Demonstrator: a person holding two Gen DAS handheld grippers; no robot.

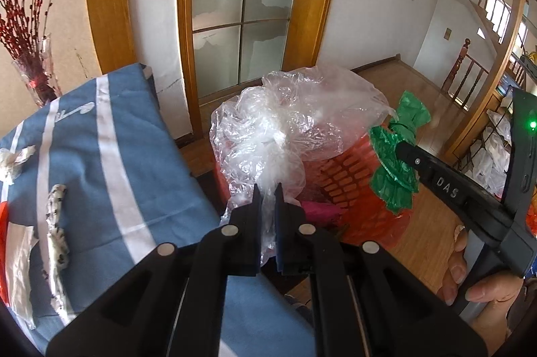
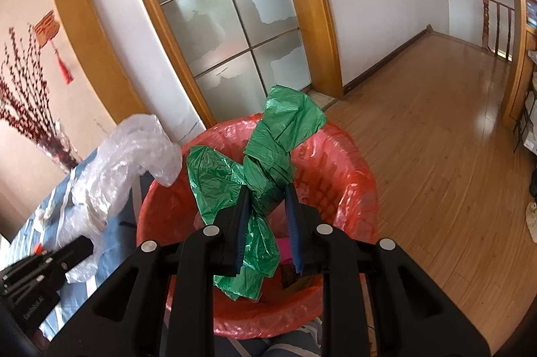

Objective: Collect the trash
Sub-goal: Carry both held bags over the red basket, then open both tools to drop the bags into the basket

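Red-lined bin [image 2: 339, 155] beside blue cloth [image 1: 110, 155], crumpled tissues [image 1: 15, 160] on it.

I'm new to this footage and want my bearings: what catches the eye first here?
A crumpled green plastic bag, pinched in the right tongs, hangs above a red-lined laundry-style trash basket. Beside it, the left tongs clamp a billowy clear plastic bag next to a blue striped cloth surface.

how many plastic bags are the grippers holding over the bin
2: a clear plastic bag in the left gripper, and a green plastic bag in the right gripper, above the red-lined bin.
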